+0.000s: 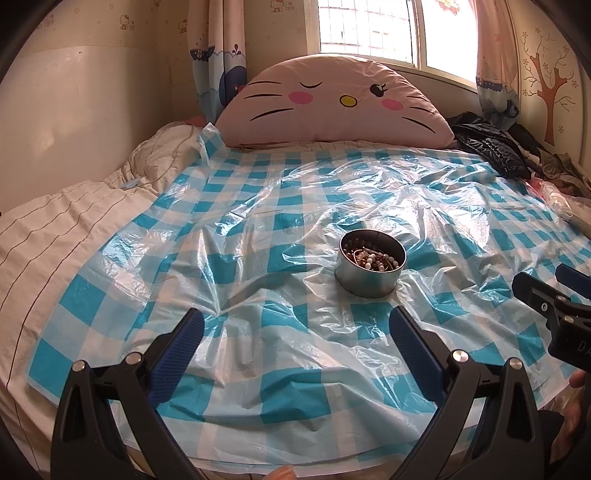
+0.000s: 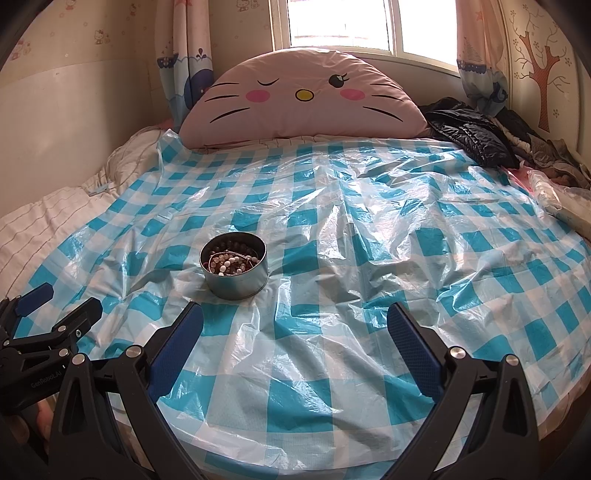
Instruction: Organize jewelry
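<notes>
Here the left gripper [image 1: 295,332] hovers low over the near part of the bed with its 2 blue-padded fingers [image 1: 184,350] spread wide and nothing between them. The right gripper [image 2: 295,332] is set the same way, wide apart and empty, just to the right of the left one; each shows at the edge of the other's view.

Just past the left gripper, a little to its right, and to the far left of the right gripper, stands a round metal tin [image 1: 370,271] upright on a blue-and-white checked plastic sheet [image 1: 258,221]. Inside the tin lies a tangle of beaded jewelry [image 1: 373,258], dark brown and pale beads with a thin wire loop across them. Neither gripper touches the tin.

The crinkled sheet covers most of the bed. To its left lies a cream striped quilt [image 1: 55,229]. At the far end a pink cat-face cushion [image 1: 332,99] leans under a bright window [image 1: 369,29], with patterned curtains [image 1: 218,48] on both sides. At far right a black padded jacket [image 1: 491,147] lies among heaped clothes.
</notes>
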Available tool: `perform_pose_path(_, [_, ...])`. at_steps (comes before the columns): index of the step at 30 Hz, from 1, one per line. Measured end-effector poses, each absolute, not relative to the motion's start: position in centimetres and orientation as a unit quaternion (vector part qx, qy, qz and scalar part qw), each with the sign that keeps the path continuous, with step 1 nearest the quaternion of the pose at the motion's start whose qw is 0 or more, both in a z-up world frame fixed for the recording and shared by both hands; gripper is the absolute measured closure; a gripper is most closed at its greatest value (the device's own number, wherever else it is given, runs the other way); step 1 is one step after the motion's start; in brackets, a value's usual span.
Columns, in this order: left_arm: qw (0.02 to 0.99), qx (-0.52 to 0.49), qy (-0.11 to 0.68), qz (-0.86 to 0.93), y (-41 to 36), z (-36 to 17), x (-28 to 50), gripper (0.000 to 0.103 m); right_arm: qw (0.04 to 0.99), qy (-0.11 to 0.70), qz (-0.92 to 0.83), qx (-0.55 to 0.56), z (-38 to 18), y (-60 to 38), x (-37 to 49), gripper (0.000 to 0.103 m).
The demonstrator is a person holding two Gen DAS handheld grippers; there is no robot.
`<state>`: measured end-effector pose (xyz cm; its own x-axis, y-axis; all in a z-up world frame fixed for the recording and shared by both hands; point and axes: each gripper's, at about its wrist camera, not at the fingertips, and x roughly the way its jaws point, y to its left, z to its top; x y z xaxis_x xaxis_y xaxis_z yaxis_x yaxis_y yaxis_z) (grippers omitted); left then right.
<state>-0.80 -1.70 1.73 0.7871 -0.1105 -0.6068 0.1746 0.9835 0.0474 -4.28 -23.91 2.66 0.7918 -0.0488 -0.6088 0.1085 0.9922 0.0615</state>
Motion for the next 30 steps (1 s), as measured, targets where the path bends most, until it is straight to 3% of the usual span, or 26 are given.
perform_pose_path(30, [0.944,0.057,0.318,-0.072,-1.68,1.79,-0.87,0.007,0.945,0.320,-0.042,0.046,2.68,-23.89,-4.24,0.007])
